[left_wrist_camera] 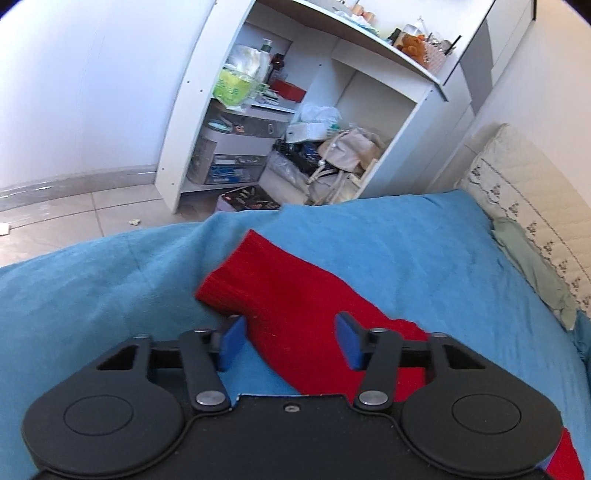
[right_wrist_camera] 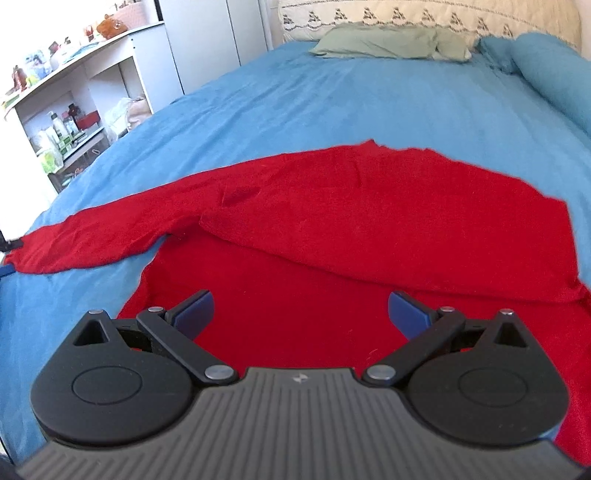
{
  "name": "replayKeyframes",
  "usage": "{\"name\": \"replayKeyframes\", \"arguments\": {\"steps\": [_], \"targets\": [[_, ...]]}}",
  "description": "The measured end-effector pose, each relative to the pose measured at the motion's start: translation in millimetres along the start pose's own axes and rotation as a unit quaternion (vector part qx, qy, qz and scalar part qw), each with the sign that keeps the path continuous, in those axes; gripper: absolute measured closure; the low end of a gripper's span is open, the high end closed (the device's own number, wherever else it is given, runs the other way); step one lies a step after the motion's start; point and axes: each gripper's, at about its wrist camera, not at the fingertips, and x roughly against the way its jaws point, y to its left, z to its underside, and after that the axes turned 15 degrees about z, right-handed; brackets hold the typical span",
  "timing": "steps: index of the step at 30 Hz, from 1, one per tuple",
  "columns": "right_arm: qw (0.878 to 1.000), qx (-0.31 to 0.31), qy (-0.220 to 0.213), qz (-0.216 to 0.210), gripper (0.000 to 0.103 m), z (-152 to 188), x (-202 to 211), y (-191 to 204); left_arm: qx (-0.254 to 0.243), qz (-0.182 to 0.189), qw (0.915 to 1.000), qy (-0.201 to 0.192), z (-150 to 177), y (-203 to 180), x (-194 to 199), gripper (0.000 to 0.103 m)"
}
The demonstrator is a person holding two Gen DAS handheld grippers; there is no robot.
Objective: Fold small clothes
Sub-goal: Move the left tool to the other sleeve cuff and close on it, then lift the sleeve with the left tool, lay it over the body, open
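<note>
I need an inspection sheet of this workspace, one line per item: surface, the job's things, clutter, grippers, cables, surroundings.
Surface: bed with blue cover, lightly wrinkled.
Job's things: red sweater lying on the cover, part folded over its body; its sleeve stretches toward the bed edge.
Clutter: green pillow at the head of the bed.
Grippers: left gripper open over the sleeve; right gripper open over the sweater body.
Cables: nothing seen.
Surroundings: white shelf unit crowded with bottles, boxes and bags; tiled floor; patterned headboard.
</note>
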Motion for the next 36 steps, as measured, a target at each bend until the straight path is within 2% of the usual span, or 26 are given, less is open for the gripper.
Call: {"name": "replayKeyframes", "arguments": {"steps": [1, 2, 4, 8, 13, 17, 20, 24, 28, 32, 34, 36], "targets": [[1.000, -0.001, 0.001, 0.000, 0.000, 1, -2, 1, 0.001, -0.006, 1.0000, -0.001, 0, 1, 0, 0.065], [1.000, 0.000, 0.002, 0.001, 0.000, 1, -3, 1, 0.002, -0.010, 0.9999, -0.001, -1, 3, -1, 0.080], [1.000, 0.002, 0.003, 0.004, 0.000, 2, -6, 3, 0.006, -0.015, 0.9999, 0.003, -1, 7, -2, 0.095], [1.000, -0.002, 0.004, 0.000, 0.000, 2, -8, 5, 0.019, -0.003, 0.9998, 0.000, -4, 9, 2, 0.098], [1.000, -0.005, -0.001, -0.003, 0.000, 1, -5, 3, -0.015, 0.022, 0.9996, -0.007, -13, -23, 7, 0.098], [1.000, -0.019, -0.009, -0.004, 0.000, -2, 0, -8, -0.059, 0.064, 0.9962, -0.005, -17, -77, 7, 0.098], [0.999, -0.032, -0.015, -0.005, 0.000, -5, 6, -20, -0.103, 0.106, 0.9890, 0.002, -13, -133, 4, 0.098], [0.998, -0.051, -0.025, 0.002, 0.000, -10, 14, -44, -0.153, 0.173, 0.9727, 0.018, 5, -218, -5, 0.098], [0.997, -0.074, -0.035, 0.013, 0.000, -12, 22, -77, -0.201, 0.242, 0.9479, 0.052, 44, -306, -16, 0.098], [0.993, -0.104, -0.046, 0.037, 0.000, -11, 30, -122, -0.241, 0.300, 0.9164, 0.109, 108, -381, -30, 0.098], [0.990, -0.121, -0.047, 0.051, 0.000, -7, 31, -145, -0.255, 0.316, 0.9022, 0.144, 146, -408, -41, 0.098], [0.987, -0.139, -0.042, 0.062, 0.000, -4, 32, -168, -0.259, 0.323, 0.8891, 0.195, 187, -424, -58, 0.098]]}}
